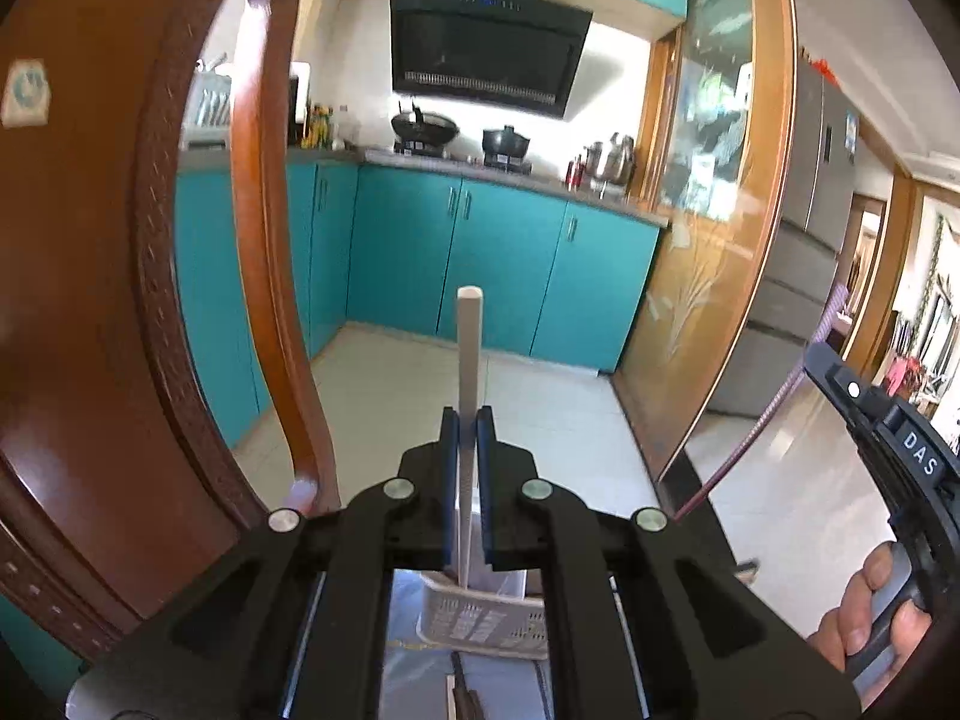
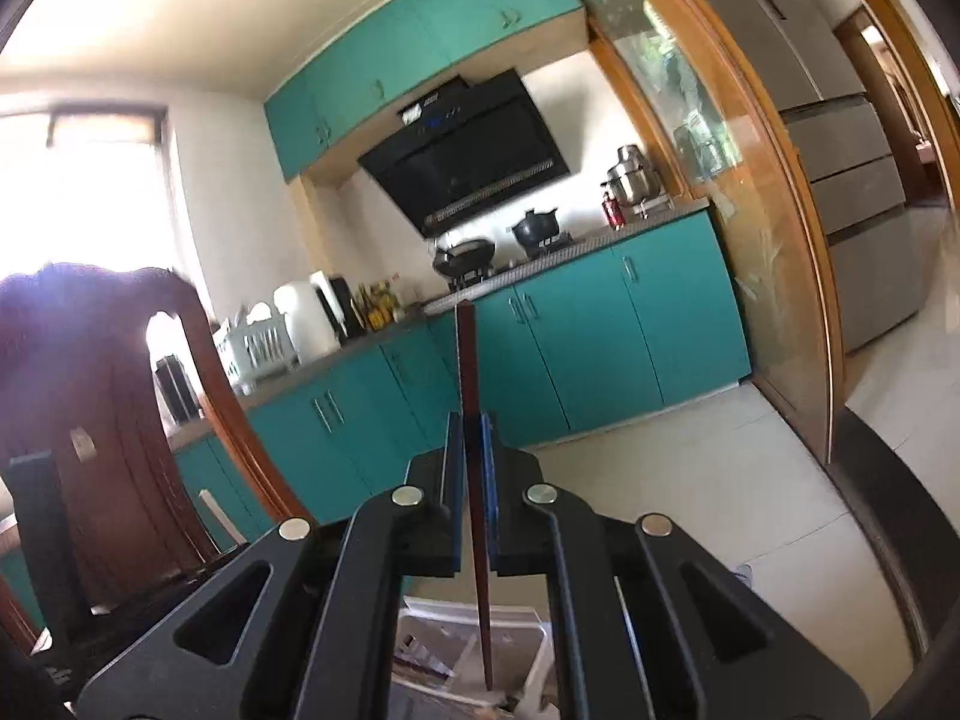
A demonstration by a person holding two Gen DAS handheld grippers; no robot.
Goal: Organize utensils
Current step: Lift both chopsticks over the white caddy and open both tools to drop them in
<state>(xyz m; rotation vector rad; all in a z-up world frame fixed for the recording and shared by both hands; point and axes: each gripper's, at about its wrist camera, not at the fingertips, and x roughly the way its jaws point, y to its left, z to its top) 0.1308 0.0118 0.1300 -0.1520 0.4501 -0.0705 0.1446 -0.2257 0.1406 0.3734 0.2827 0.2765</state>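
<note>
A pale chopstick [image 1: 468, 360] is pinched upright in the left tool [image 1: 468, 420], above a white perforated basket [image 1: 480, 624]; it is judged light, stiff and smooth, best gripped mid-shaft. A dark reddish chopstick [image 2: 471, 420], likely just as slippery, is clamped in the right tool [image 2: 472, 420]. "DAS" [image 1: 921, 453] is read on the right tool's body.
</note>
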